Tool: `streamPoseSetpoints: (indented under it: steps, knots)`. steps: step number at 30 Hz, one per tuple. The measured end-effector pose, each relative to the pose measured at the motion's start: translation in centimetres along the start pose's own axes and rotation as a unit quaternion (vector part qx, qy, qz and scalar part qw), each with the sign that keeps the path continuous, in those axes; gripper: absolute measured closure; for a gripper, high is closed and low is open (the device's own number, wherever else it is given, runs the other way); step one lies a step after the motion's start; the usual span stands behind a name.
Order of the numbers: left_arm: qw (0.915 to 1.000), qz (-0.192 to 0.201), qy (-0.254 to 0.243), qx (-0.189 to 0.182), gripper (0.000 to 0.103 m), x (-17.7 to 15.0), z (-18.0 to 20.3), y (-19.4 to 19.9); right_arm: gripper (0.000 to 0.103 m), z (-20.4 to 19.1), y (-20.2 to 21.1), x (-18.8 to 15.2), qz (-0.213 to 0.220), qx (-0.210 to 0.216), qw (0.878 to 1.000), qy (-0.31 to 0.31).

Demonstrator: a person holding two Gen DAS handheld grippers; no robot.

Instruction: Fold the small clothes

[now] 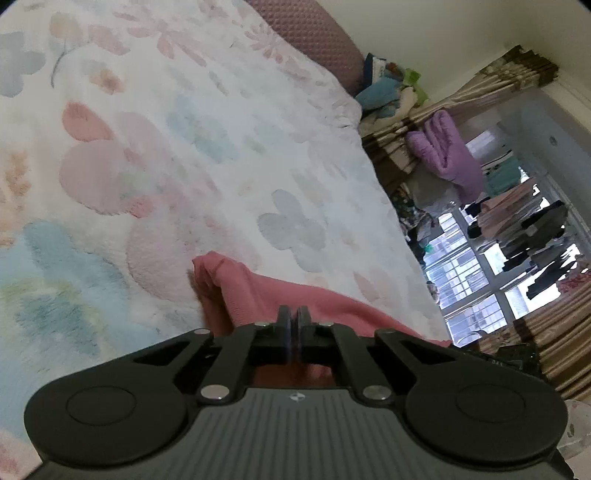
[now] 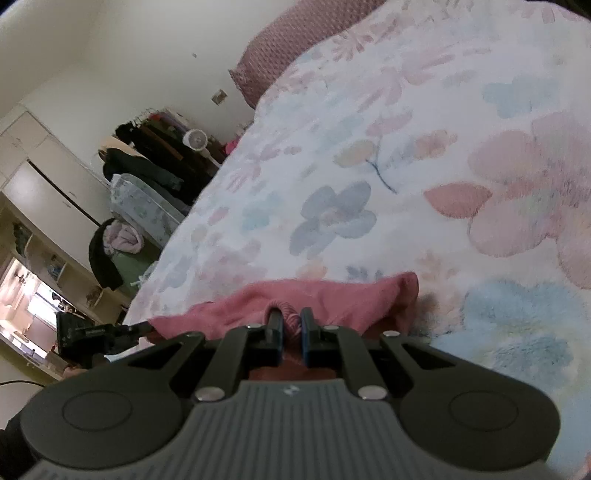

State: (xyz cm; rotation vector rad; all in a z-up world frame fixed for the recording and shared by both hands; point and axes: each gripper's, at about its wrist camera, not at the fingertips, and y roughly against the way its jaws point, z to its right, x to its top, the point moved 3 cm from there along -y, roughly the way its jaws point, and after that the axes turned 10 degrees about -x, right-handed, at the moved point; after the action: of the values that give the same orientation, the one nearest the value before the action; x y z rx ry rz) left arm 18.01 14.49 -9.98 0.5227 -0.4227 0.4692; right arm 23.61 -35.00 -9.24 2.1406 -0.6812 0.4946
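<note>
A small pink garment [image 1: 277,295] hangs over the flowered fleece blanket [image 1: 184,147] on the bed, stretched between both grippers. My left gripper [image 1: 293,314] has its fingers pressed together on the garment's near edge, and a folded corner sticks up to its left. In the right wrist view the same pink garment [image 2: 332,299] spreads just ahead of my right gripper [image 2: 290,317], which is shut on a ribbed pink hem bunched between its pads. The other gripper [image 2: 85,332] shows at the left, holding the far end. The cloth below the fingers is hidden.
The blanket [image 2: 406,184] runs back to a mauve pillow [image 1: 314,33] at the head. Past the bed edge are a window [image 1: 480,277], curtains, a purple quilt [image 1: 450,155] and piled clothes. On the other side stand a wardrobe [image 2: 55,177], a clothes rack [image 2: 155,147] and a fan [image 2: 195,140].
</note>
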Motion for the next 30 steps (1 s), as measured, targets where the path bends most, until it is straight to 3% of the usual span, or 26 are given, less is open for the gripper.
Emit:
streamPoseSetpoints:
  steps: [5, 8, 9, 10, 11, 12, 15, 17, 23, 26, 30]
  knots:
    - [0.9998, -0.007, 0.006, 0.016, 0.101, -1.5, -0.8, 1.4, 0.099, -1.0, 1.6, -1.2, -0.007, -0.009, 1.000, 0.023]
    - [0.9990, -0.026, 0.006, 0.035, 0.097, -2.5, -1.1, 0.6, 0.094, -1.1, 0.7, -2.5, -0.036, -0.049, 0.997, 0.042]
    - [0.9984, -0.029, 0.008, 0.047, 0.091, -2.8, -1.2, 0.4, 0.093, -0.9, 0.2, -2.9, -0.049, -0.073, 0.995, 0.044]
    - [0.9972, -0.038, 0.018, 0.062, 0.077, -3.0, -1.3, -0.1, 0.093, -0.5, -0.2, -3.2, -0.059, -0.091, 0.993, 0.045]
    - [0.9961, -0.045, 0.031, 0.069, 0.072, -3.3, -1.6, -0.5, 0.092, -0.2, -0.5, -3.5, -0.067, -0.116, 0.990, 0.045]
    - [0.9954, -0.048, 0.044, 0.071, 0.065, -3.6, -1.9, -0.7, 0.086, 0.1, -0.6, -3.9, -0.073, -0.133, 0.987, 0.045]
    - [0.9911, -0.049, 0.106, 0.063, 0.050, -4.6, -2.8, -1.5, 0.062, 0.6, 0.1, -4.7, -0.084, -0.172, 0.981, 0.038]
    - [0.9879, -0.042, 0.140, 0.051, 0.047, -5.3, -3.5, -2.0, 0.059, 0.3, 1.0, -5.4, -0.078, -0.183, 0.980, 0.031]
    - [0.9712, 0.001, 0.238, -0.003, 0.047, -7.5, -3.8, -4.2, 0.058, -0.6, 0.7, -8.3, -0.061, -0.104, 0.986, -0.112]
    - [0.9587, 0.021, 0.283, -0.022, 0.041, -8.6, -3.2, -5.4, 0.057, -1.5, -1.0, -9.5, -0.051, -0.100, 0.979, -0.169]
    - [0.9439, 0.042, 0.327, -0.008, 0.038, -9.7, -2.9, -7.6, 0.057, -1.5, -3.2, -10.5, -0.017, -0.094, 0.959, -0.267]
